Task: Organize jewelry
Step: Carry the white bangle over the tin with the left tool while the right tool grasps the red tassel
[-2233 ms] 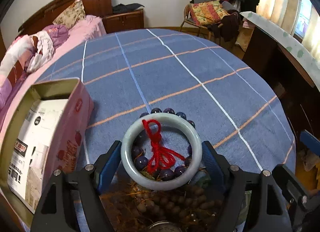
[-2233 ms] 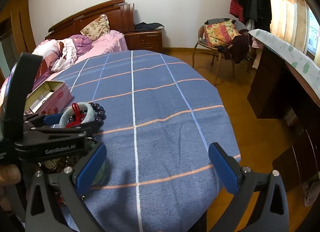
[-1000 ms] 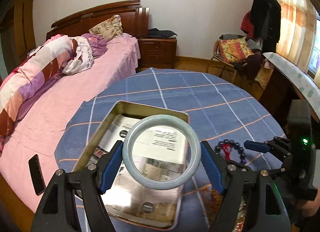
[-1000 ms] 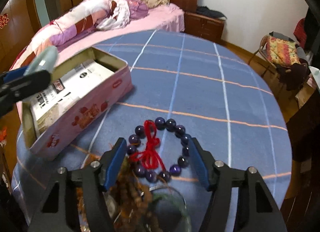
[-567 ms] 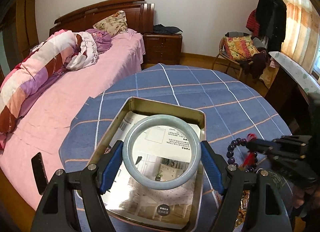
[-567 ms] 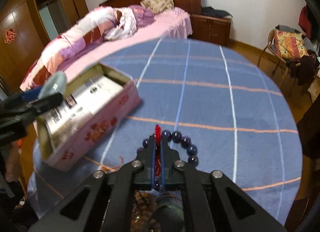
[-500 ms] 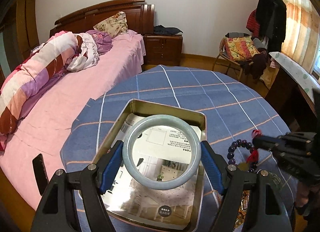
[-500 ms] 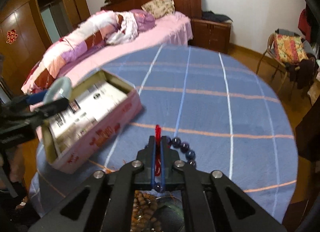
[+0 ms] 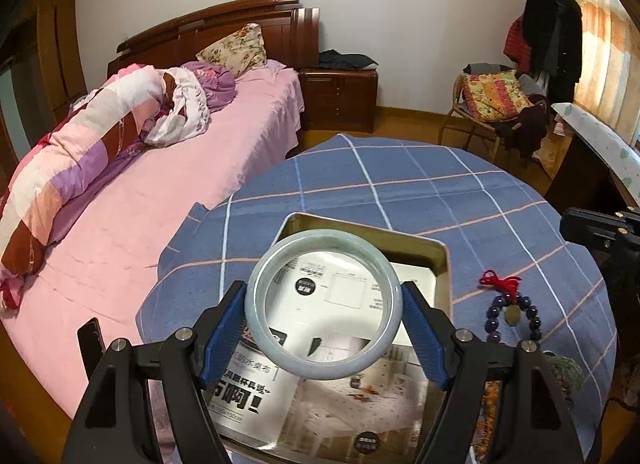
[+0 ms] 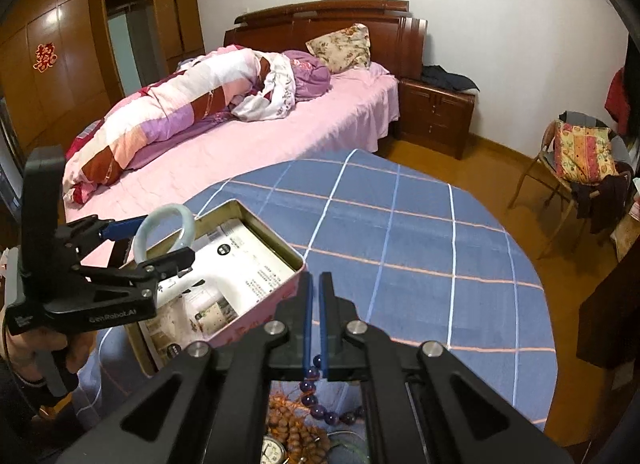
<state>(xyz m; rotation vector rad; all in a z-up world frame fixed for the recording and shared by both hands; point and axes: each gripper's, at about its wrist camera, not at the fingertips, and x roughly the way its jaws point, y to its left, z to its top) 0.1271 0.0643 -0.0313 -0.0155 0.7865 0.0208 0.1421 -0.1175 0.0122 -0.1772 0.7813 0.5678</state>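
Evidently both pieces are bound for the tin box (image 9: 443, 260): the left tool (image 9: 323, 326) grips the pale jade bangle (image 9: 256, 306) by its outer rim, held above the tin, while the right tool (image 10: 314, 322), clenched, lifts the purple bead bracelet (image 10: 320, 410) off the blue-checked counter (image 10: 420, 248), with a pink bed (image 10: 260, 151) behind

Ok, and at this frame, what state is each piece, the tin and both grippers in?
Bangle: gripped across its width, held over the tin.
Left gripper: shut on the bangle.
Tin: open, no lid on it, printed paper inside, no jewelry visible in it.
Bead bracelet: pinched and lifted, hanging by its red cord.
Right gripper: shut on the bead bracelet.
Brown beads: heaped on the table.
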